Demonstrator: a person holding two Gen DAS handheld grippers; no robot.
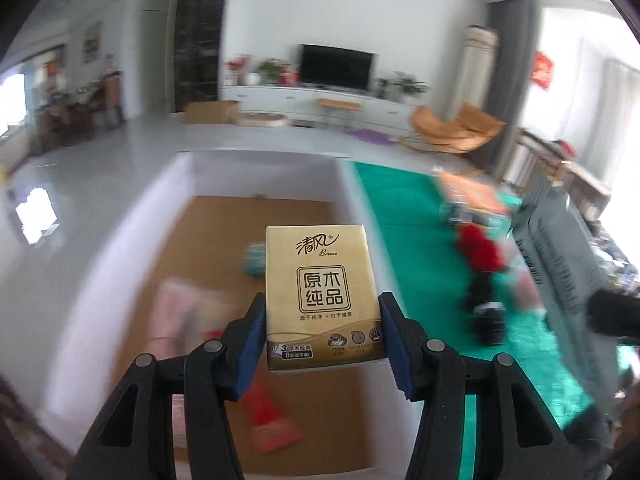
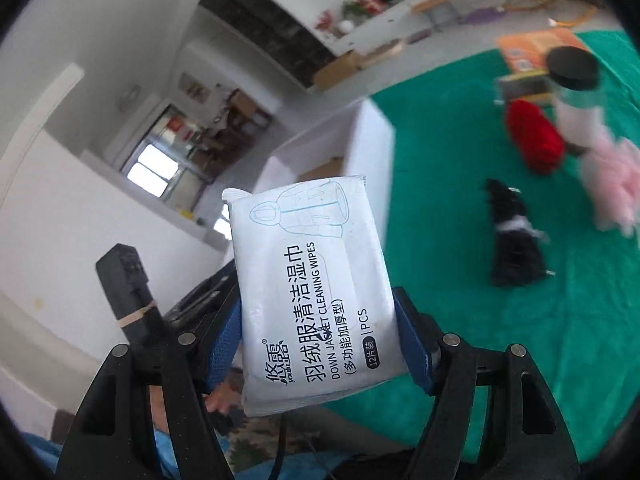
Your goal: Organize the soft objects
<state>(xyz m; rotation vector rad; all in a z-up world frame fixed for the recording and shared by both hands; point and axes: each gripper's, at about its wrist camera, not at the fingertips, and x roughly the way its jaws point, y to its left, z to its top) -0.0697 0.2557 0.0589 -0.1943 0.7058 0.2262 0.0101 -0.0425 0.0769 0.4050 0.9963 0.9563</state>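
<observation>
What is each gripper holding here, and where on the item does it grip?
The left gripper clamps a gold tissue pack by its two long side edges, low down. The right gripper clamps a white wipes pack by its side edges, near the lower end.

A black television (image 1: pixel 336 66) stands on a long white cabinet (image 1: pixel 304 100) at the far wall, with potted plants (image 1: pixel 270 70) beside it, a brown cardboard box (image 1: pixel 210 112) on the floor and an orange chair (image 1: pixel 456 128) near the grey curtain (image 1: pixel 508 64).

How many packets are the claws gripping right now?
2. Gold tissue pack clamped in the left claw over the box; white wipes pack clamped in the right claw.
</observation>
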